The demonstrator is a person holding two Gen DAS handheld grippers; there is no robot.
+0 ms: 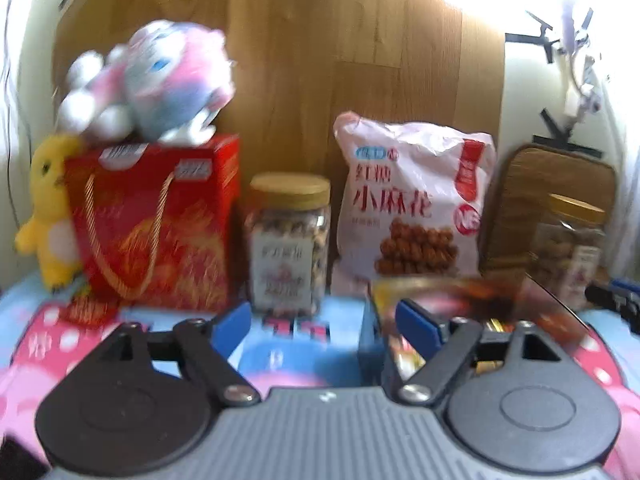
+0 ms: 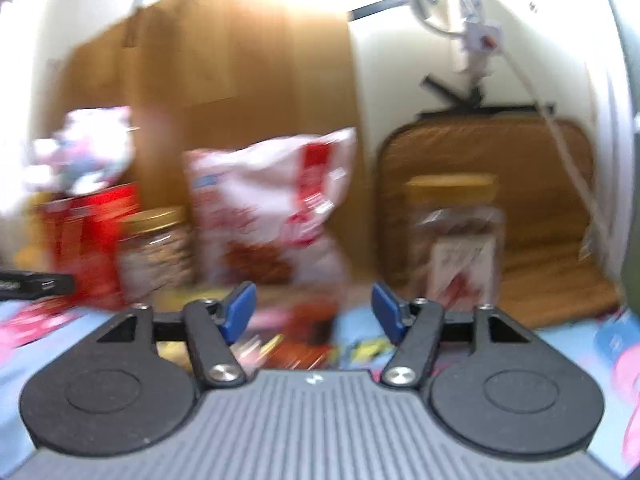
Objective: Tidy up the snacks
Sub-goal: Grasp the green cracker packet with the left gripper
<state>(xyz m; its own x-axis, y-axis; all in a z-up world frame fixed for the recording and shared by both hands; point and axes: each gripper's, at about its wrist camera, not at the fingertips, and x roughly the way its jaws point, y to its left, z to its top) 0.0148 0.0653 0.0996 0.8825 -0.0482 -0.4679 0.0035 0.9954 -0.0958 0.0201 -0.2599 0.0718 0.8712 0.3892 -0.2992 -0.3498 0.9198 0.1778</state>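
Blue-padded and spread wide, the left hand-held gripper (image 1: pixel 322 320) hovered low, gripping nothing; a dark snack packet (image 1: pixel 472 304) lay beside its right finger. Likewise the right hand-held gripper (image 2: pixel 314 308) stood apart and empty over blurred wrappers (image 2: pixel 308 332). Behind stood two gold-lidded jars, one (image 1: pixel 289 240) central, the other (image 1: pixel 572 240) before a brown cushion (image 1: pixel 560 176). One pink-white snack bag (image 1: pixel 412 200) leaned upright between the jars. One red gift box (image 1: pixel 156 224) carried one pink plush toy (image 1: pixel 152 80); one yellow chick toy (image 1: pixel 50 208) stood beside it. Everything rested on a blue-and-pink patterned cloth (image 1: pixel 40 344), a wooden panel (image 1: pixel 304 60) and pale wall behind.
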